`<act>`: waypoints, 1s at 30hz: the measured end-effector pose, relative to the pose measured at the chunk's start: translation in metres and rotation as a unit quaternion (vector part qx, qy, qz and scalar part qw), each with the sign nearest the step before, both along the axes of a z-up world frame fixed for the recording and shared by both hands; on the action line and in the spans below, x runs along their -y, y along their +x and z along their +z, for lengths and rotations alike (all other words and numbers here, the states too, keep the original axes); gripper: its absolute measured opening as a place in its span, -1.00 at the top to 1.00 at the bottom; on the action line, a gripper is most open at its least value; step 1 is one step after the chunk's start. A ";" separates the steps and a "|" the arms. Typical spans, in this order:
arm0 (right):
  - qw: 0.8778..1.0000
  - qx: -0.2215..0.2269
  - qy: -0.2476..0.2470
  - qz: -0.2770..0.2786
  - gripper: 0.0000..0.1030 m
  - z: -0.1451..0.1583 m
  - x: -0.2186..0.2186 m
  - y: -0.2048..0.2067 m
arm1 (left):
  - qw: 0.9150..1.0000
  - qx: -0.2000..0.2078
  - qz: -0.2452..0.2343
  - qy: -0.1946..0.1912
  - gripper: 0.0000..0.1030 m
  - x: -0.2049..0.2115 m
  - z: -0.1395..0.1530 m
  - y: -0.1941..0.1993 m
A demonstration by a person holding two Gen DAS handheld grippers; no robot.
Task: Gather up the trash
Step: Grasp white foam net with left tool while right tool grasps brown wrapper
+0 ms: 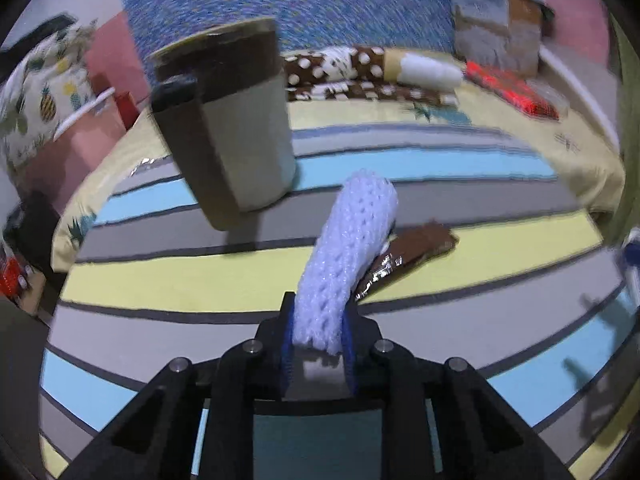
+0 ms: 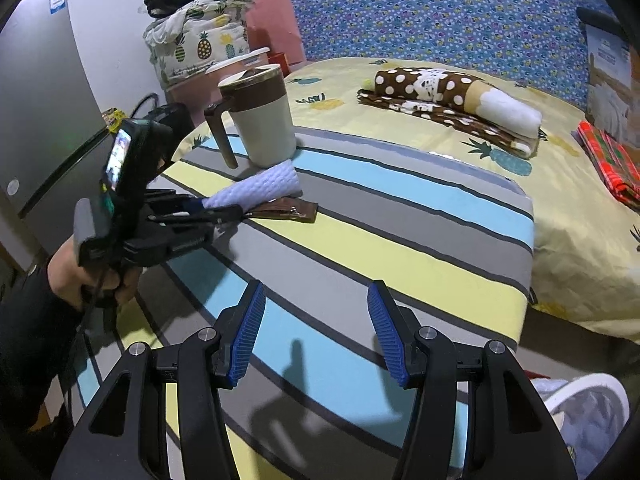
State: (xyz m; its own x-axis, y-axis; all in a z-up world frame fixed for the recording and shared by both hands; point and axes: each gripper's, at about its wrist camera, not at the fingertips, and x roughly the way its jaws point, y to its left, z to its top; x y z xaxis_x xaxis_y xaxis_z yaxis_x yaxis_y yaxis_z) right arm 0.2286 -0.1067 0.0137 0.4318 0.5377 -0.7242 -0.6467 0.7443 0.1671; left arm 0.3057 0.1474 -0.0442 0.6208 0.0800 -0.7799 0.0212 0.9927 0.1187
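Note:
My left gripper [image 1: 318, 344] is shut on a white foam net sleeve [image 1: 348, 252], which sticks forward above the striped board. It also shows in the right wrist view [image 2: 260, 190], held by the left gripper [image 2: 224, 210]. A brown foil wrapper [image 1: 412, 256] lies flat on the board just beyond the sleeve; it also shows in the right wrist view [image 2: 288, 211]. My right gripper [image 2: 316, 332] is open and empty, low over the near part of the board.
A cream and brown mug [image 2: 260, 120] with a lid stands on the striped board [image 2: 400, 248]. Behind lie a polka-dot blanket [image 2: 448, 100], a red checked cloth [image 2: 608, 160] and a box [image 2: 612, 80] on the bed. A white mesh bin [image 2: 588, 412] sits at lower right.

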 end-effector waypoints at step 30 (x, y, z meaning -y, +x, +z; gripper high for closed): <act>0.997 -0.017 0.046 -0.054 -0.07 -0.003 0.058 -0.028 | 0.981 -0.063 -0.165 -0.074 0.59 0.103 0.009 -0.087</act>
State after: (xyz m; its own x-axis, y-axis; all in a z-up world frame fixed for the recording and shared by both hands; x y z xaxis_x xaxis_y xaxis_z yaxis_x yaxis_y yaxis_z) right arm 0.2006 -0.1645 0.0104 0.4669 0.5544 -0.6889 -0.5568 0.7896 0.2580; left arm 0.2187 0.0446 -0.0352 0.4915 -0.2300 -0.8399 0.3507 0.9351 -0.0509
